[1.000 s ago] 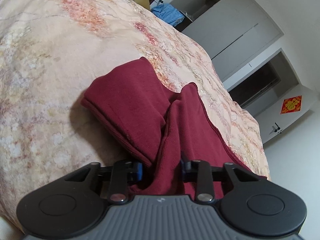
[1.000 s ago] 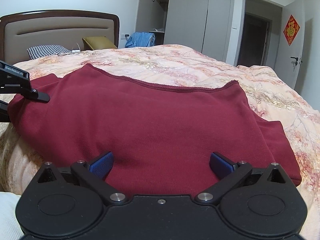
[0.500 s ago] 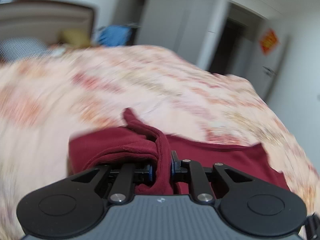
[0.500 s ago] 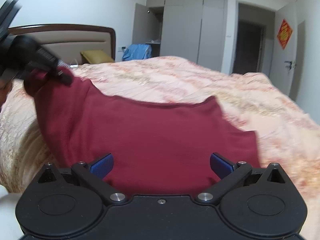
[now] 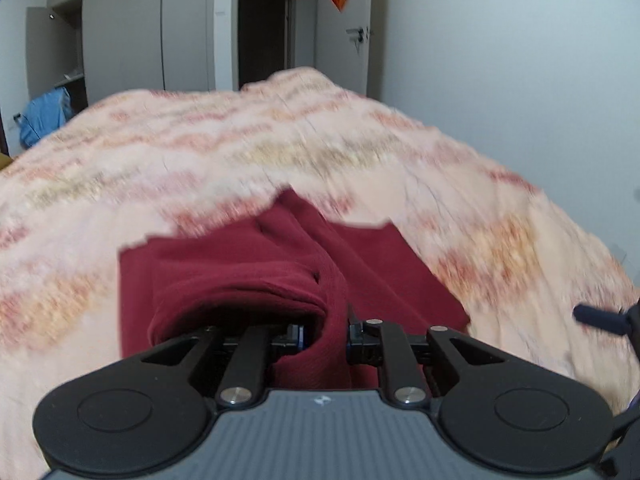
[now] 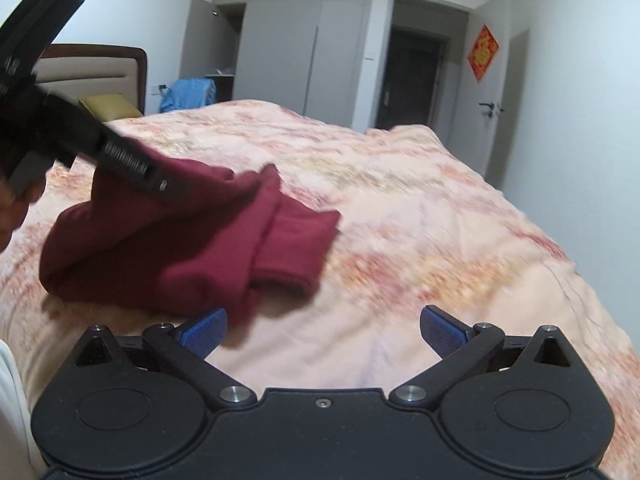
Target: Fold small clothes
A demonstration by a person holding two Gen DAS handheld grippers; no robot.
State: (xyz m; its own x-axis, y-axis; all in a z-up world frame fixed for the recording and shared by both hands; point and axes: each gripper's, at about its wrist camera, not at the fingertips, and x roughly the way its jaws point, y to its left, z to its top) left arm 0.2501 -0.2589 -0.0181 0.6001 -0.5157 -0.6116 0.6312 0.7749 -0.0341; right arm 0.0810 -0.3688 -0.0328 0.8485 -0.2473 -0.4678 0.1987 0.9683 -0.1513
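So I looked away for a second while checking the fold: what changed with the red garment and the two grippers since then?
The left gripper, shut on the red garment, carried that edge up and across, doubling the cloth over itself; its jaws closed further on the fabric. The right gripper stayed open and now has bedspread, not garment, ahead of it. The bedspread is unchanged.

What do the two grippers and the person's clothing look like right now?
Both are black linkage grippers with round pivot housings and silver screws. The left gripper has a grey ribbed housing with a small white logo and thin blue pads. The right gripper has a plain black housing and ribbed blue pads. No cables show. A white sleeve edges the right view.
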